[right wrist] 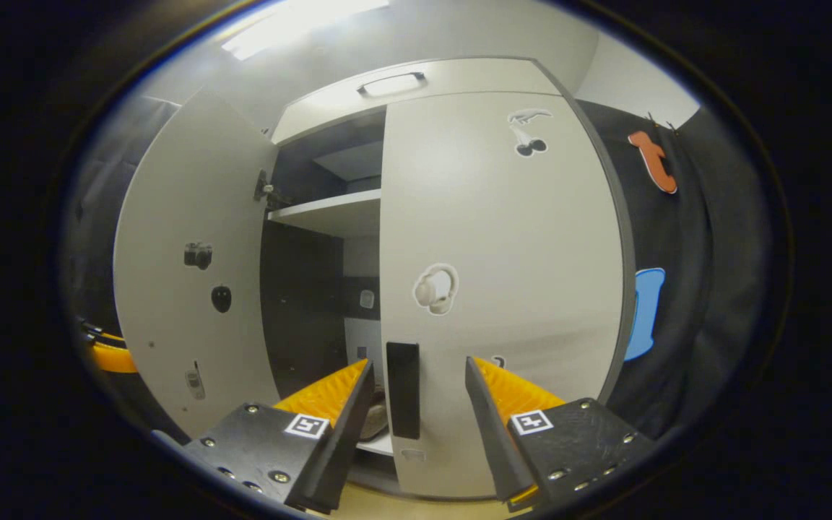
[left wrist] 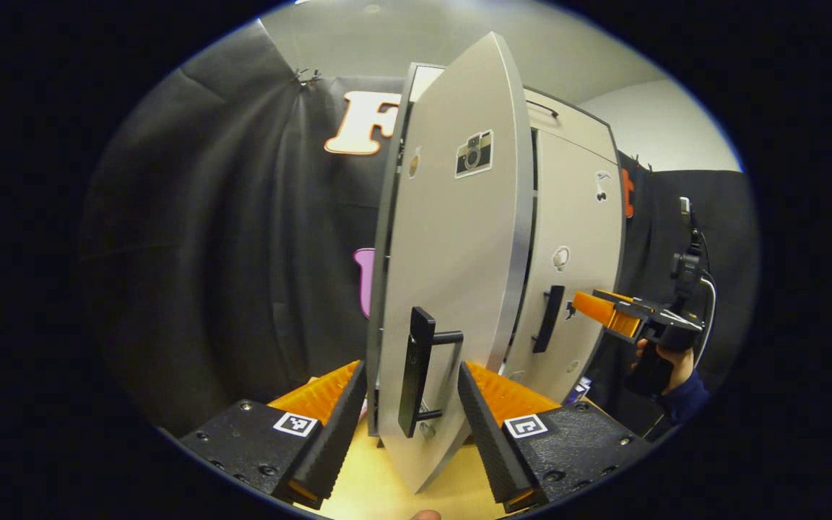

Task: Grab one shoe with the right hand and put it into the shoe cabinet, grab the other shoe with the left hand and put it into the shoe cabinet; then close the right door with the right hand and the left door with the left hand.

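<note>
booth – black cloth wall (left wrist: 206, 253) | pale tabletop (left wrist: 373, 484) | both grippers' jaws apart – nothing gripped

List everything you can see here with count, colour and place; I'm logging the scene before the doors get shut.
Shoe cabinet: one, light grey, on a pale wood surface against the black cloth wall.
Left door: one, grey, swung partly open.
Right door: one, grey, looks closed or nearly closed.
Door handles: two, black, one on the left door, one on the right door.
Shelf: one, white, inside the upper cabinet.
Stickers: several, small, on both door faces.
Shoe: one partly visible, dark, low inside the cabinet.
Left hand-held gripper: one, open, straddling the left door's handle.
Right hand-held gripper: one, open, at the right door's handle.
</note>
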A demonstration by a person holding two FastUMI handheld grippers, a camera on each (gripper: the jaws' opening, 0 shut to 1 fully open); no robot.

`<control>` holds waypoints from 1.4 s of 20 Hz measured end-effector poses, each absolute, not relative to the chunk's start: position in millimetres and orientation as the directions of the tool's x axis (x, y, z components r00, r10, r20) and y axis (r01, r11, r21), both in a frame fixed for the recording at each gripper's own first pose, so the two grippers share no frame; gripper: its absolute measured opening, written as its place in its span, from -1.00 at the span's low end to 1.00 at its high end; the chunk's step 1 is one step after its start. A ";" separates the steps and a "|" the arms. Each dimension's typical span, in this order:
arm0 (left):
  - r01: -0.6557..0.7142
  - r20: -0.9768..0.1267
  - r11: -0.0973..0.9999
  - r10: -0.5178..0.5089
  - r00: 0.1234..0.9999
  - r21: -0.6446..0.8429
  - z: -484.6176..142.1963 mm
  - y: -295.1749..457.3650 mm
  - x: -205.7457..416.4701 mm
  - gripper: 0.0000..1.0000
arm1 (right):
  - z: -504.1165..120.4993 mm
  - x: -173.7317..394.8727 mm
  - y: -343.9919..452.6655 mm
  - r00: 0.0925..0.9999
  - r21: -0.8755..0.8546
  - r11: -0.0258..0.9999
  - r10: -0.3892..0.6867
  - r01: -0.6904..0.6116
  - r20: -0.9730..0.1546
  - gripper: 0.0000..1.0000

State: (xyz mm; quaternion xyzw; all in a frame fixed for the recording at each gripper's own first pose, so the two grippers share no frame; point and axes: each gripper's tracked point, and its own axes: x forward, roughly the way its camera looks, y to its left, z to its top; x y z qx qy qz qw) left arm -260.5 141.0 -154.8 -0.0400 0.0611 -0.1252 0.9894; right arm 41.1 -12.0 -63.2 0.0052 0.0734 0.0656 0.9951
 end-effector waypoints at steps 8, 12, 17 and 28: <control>0.358 -0.099 0.928 -0.367 0.925 -0.101 -157.3 84.0 -237.5 0.59 | -62.5 22.2 -60.6 0.986 -0.005 0.999 0.047 -0.048 -0.159 0.53; 0.360 -0.108 0.930 -0.367 0.924 -0.077 -165.6 68.8 -214.6 0.63 | -59.6 12.2 -89.1 0.987 -0.010 1.000 -0.004 0.003 -0.161 0.53; 0.416 -0.113 0.907 -0.420 0.900 -0.064 -169.2 30.9 -191.8 0.69 | -60.5 -1.3 -122.3 0.983 -0.017 0.998 -0.070 0.068 -0.170 0.53; 0.452 -0.108 0.888 -0.460 0.882 -0.085 -169.4 -3.7 -153.9 0.68 | -69.2 -21.9 -178.0 0.964 0.000 0.983 -0.179 0.182 -0.195 0.53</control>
